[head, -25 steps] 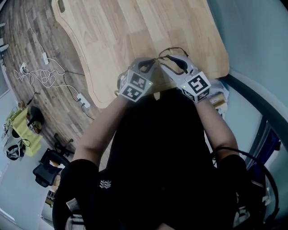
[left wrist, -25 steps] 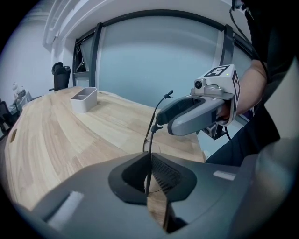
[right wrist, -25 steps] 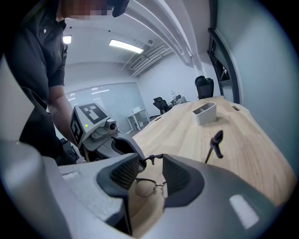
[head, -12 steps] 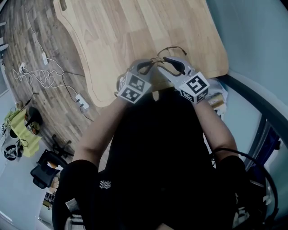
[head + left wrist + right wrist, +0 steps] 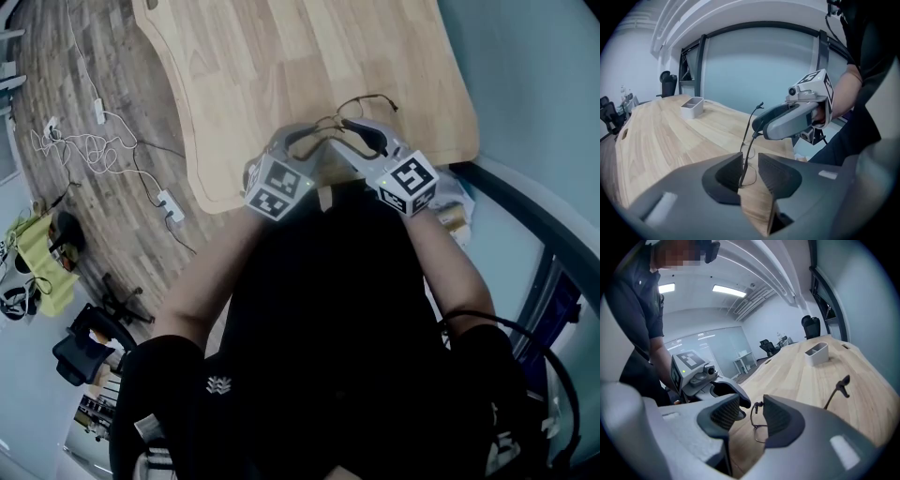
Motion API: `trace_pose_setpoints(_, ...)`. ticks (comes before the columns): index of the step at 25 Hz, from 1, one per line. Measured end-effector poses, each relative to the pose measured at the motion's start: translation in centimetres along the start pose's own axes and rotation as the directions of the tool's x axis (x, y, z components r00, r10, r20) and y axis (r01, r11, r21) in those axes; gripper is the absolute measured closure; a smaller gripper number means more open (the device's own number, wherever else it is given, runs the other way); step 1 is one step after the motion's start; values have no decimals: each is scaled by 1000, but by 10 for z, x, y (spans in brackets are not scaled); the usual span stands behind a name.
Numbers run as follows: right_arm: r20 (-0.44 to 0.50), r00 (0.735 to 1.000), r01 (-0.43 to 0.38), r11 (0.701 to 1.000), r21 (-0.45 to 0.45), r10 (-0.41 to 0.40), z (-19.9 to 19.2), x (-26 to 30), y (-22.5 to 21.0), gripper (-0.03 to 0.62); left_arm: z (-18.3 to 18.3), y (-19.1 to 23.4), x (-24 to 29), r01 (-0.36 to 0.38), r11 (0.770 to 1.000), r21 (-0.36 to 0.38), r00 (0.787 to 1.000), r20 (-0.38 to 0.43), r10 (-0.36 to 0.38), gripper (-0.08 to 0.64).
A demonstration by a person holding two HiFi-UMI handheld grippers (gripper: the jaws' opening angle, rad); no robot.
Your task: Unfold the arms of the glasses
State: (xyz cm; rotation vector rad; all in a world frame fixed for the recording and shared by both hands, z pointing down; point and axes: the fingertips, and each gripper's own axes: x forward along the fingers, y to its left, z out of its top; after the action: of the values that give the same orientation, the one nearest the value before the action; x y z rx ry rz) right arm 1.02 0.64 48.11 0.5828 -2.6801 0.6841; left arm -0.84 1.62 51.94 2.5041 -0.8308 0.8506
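1. Left gripper (image 5: 750, 164), jaws just opening, stands loose around a thin arm of the glasses (image 5: 756, 404).
2. Right gripper (image 5: 751, 411) is narrowly apart about the frame, upper centre, by the desk's (image 5: 281, 56) near edge.

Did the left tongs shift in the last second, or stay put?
Yes, slightly: the left tongs drew back toward the near edge of the table; their jaws have just been opening around the glasses' arm.
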Motion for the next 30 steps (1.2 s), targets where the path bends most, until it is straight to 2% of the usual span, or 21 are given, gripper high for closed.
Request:
trace_pose_setpoints(8, -15, 998, -57, 997, -47, 57, 7, 6, 28, 443, -6, 4, -41, -74, 997, -34, 996, 52, 76, 439)
trace_pose_setpoints(25, -67, 978, -207, 963, -171, 198, 22, 32, 96, 443, -21, 11, -116, -230, 965, -124, 957, 151, 248, 439)
trace_pose_setpoints(28, -25, 980, -200, 958, -208, 199, 41, 27, 97, 443, -14, 16, -129, -255, 955, -149, 942, 183, 280, 439)
trace_pose_setpoints(30, 43, 984, -155, 955, -254, 171, 63, 15, 88, 443, 0, 26, -139, -283, 944, -169, 920, 230, 317, 442)
